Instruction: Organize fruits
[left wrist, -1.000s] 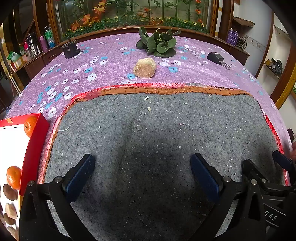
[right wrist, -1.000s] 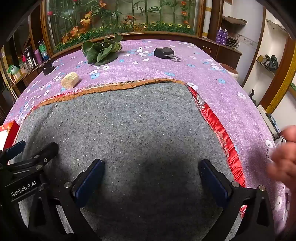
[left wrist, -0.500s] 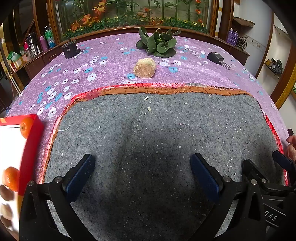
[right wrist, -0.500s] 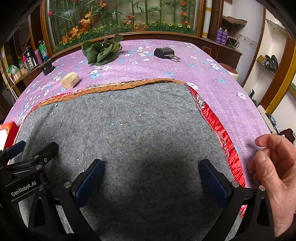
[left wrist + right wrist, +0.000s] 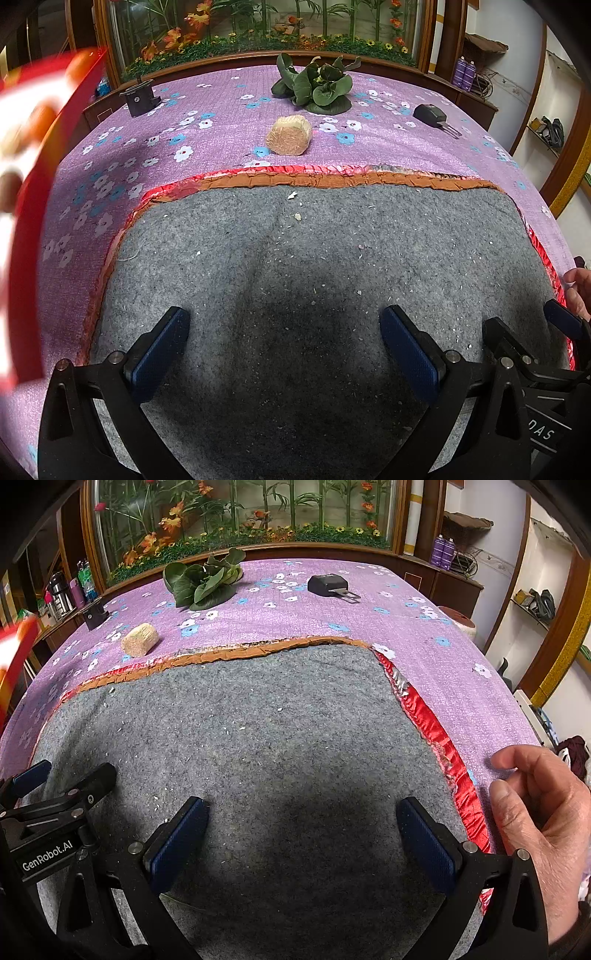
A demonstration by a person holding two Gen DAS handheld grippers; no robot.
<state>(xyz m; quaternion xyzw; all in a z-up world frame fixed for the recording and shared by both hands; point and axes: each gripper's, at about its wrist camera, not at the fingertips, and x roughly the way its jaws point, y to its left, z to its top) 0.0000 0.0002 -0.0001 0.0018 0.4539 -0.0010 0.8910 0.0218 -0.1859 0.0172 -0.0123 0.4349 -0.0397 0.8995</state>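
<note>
Fruits show only as orange blurs in a red box (image 5: 26,206) lifted at the far left. Both the left gripper (image 5: 284,347) and right gripper (image 5: 301,836) gape empty over grey felt (image 5: 258,738) on a purple floral tablecloth (image 5: 221,122), before a planted glass cabinet (image 5: 240,513).

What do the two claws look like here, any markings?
Both match: black frames with silver screw heads and two fingers faced with dark blue ribbed pads. The left claw shows a pad on each finger; its body in the right view carries white "GenRobot.AI" lettering. The right claw looks identical. A bare hand is beside it; no sleeve or cables visible.
</note>
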